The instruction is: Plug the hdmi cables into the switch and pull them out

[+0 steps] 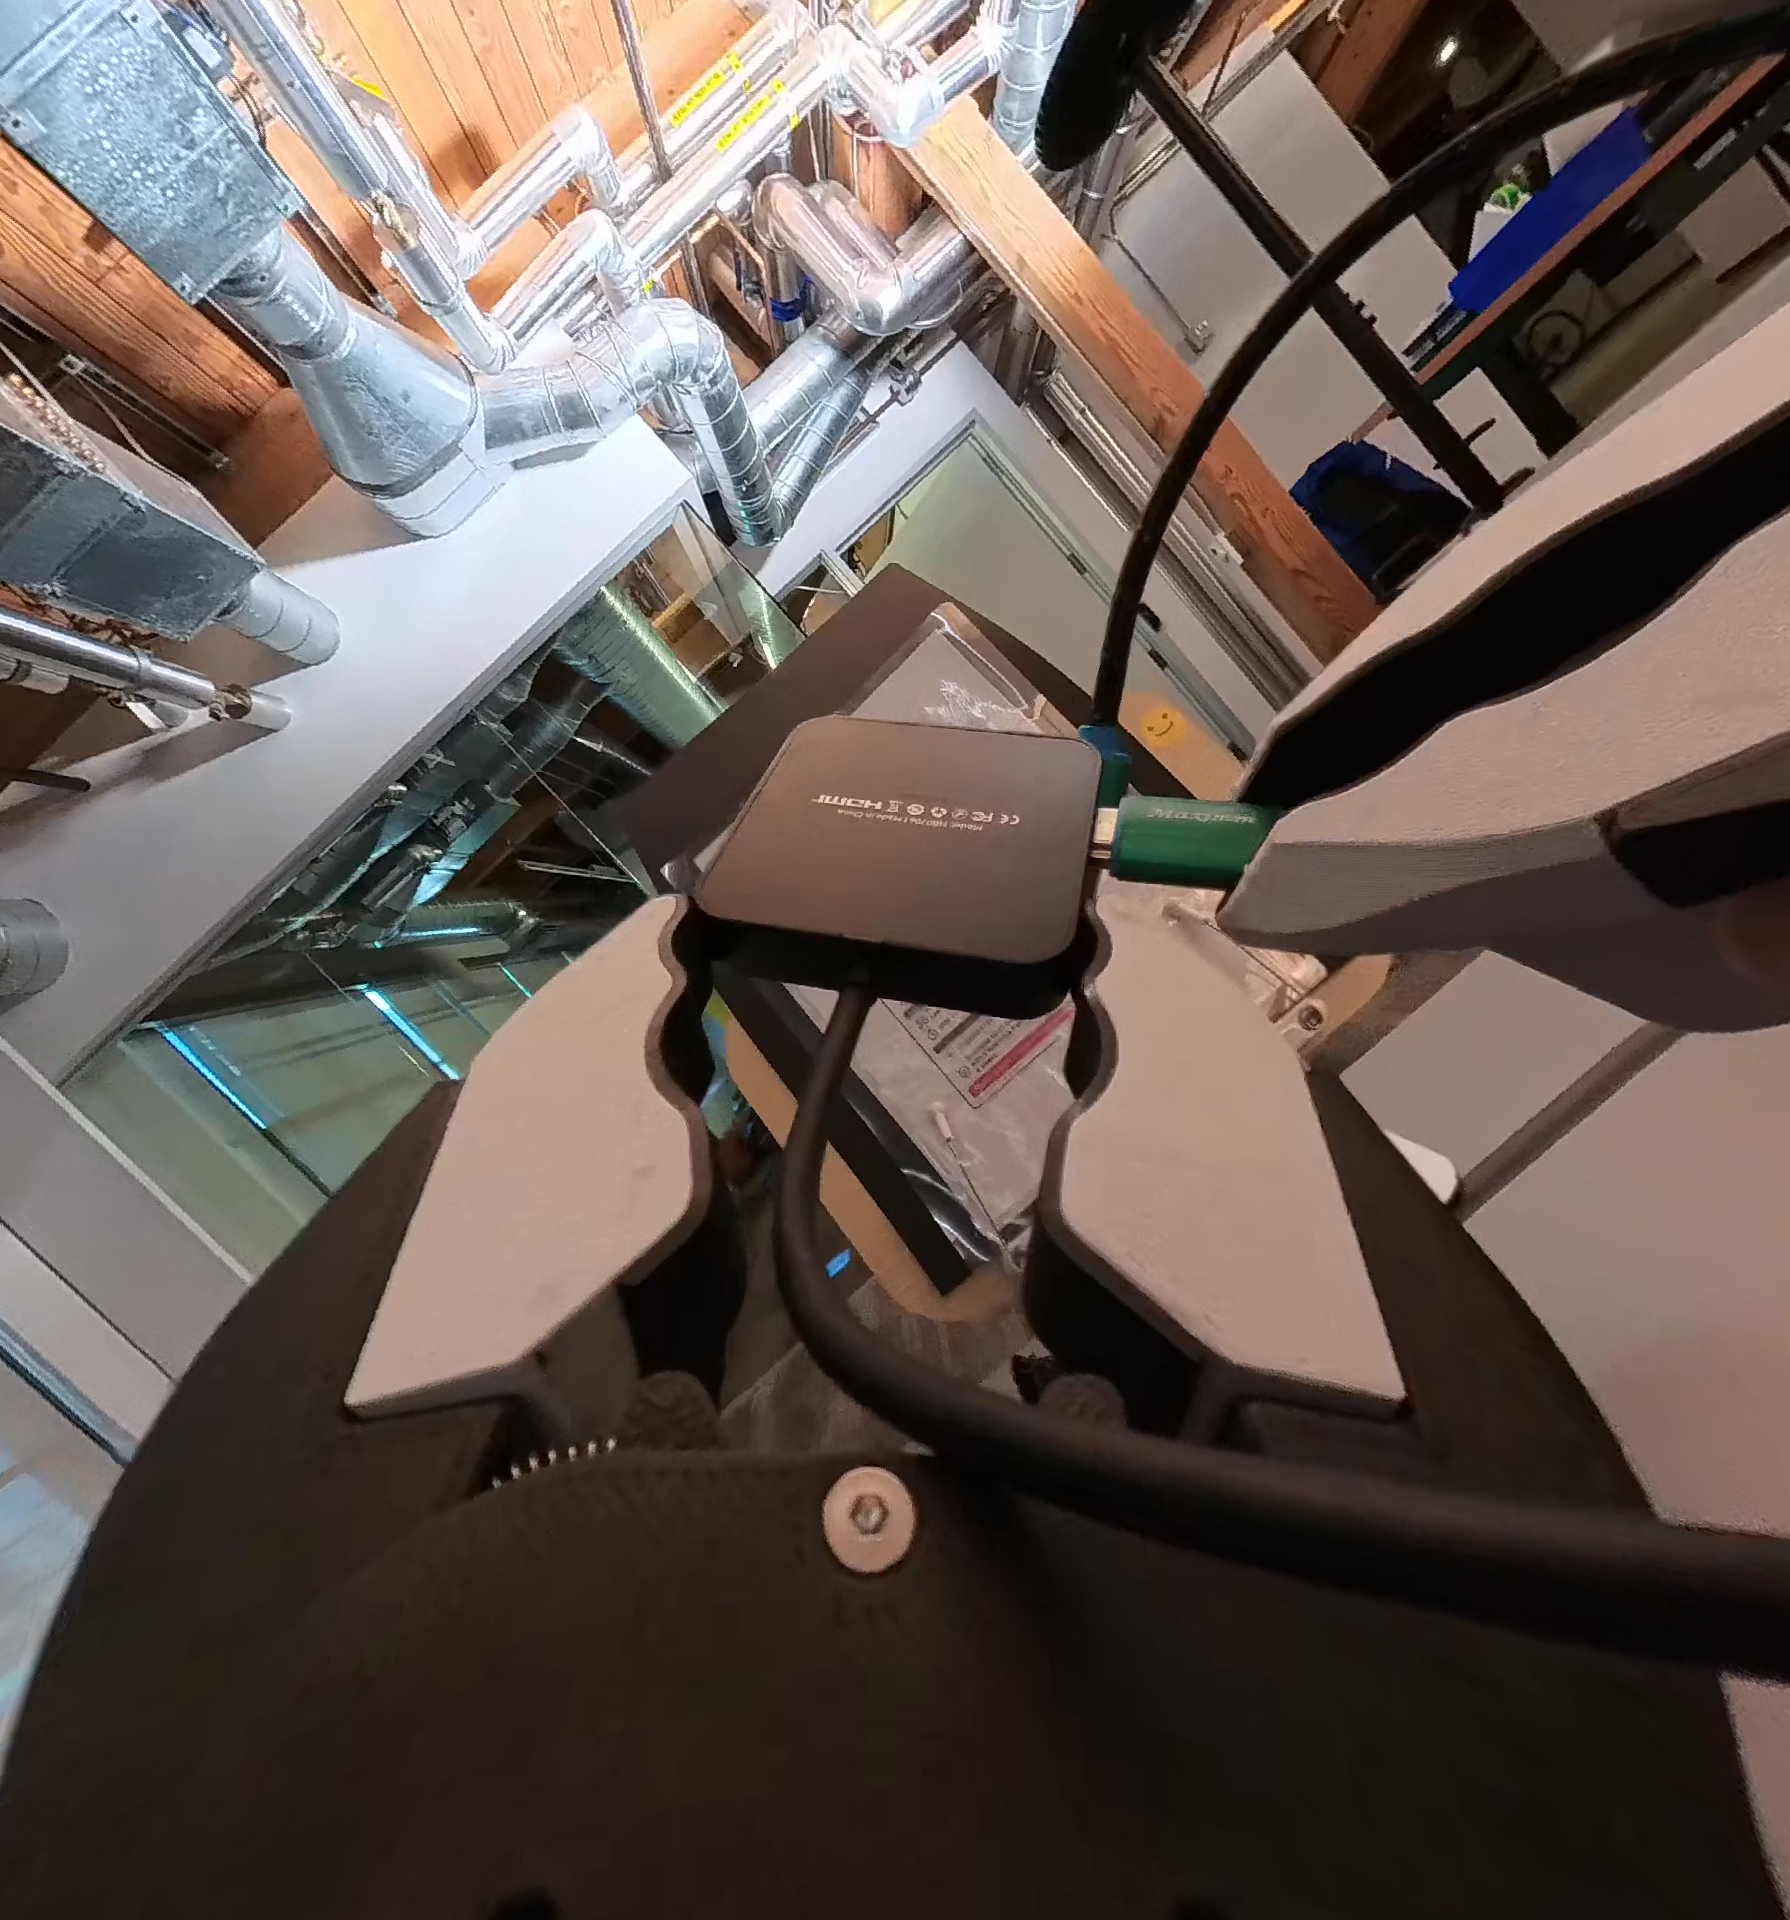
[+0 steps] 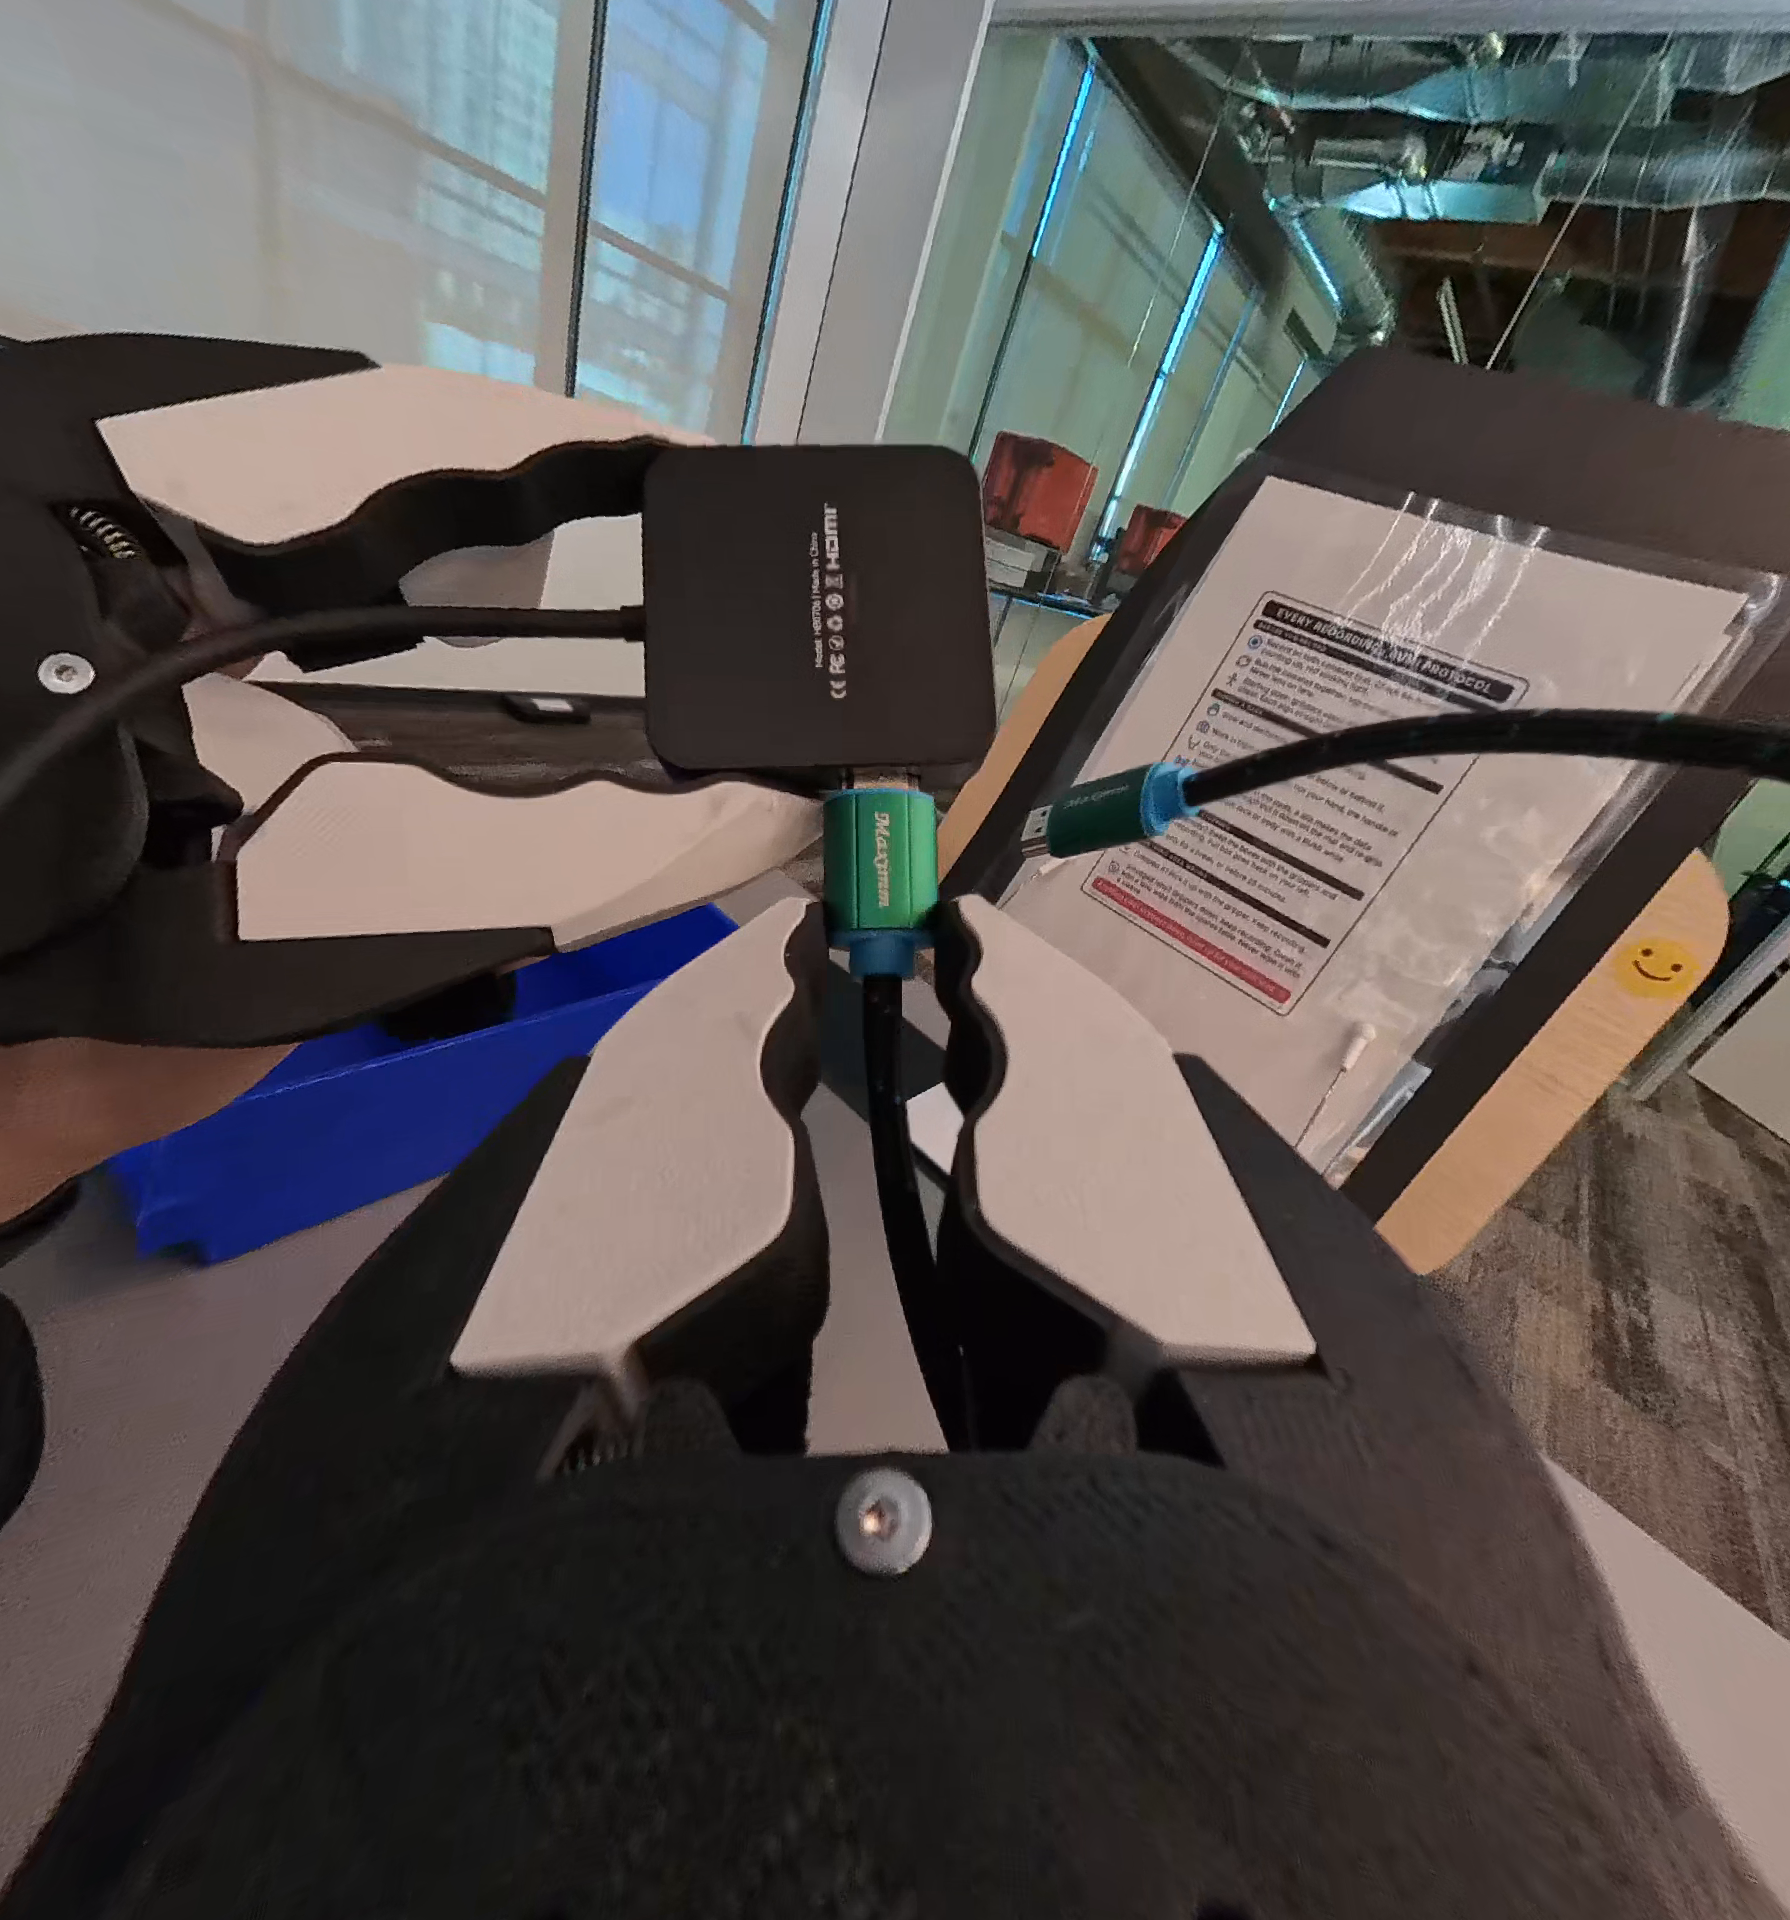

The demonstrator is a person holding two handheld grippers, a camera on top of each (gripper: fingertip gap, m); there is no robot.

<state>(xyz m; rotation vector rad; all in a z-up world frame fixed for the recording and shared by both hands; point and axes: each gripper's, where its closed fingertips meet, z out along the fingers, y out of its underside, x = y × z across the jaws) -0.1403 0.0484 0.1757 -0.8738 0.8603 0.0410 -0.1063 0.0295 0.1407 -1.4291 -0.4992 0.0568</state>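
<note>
The left gripper (image 1: 886, 961) clamps the black switch (image 1: 896, 842) by its two opposite side edges, lifting it clear of the table, probably so it cannot slide when a plug is pushed or pulled. From the switch's rear edge its own black lead (image 1: 839, 1195) runs back between the fingers.

The right gripper (image 2: 875, 925) pinches the green HDMI plug (image 2: 875, 862) near its blue collar, in line with the port. Silver metal shows between plug and switch, so it looks partly seated or partly drawn; which cannot be told.

In the right wrist view the switch sits at twelve o'clock from those jaws, while a second green plug (image 2: 1099, 816) hangs free at two o'clock.
</note>
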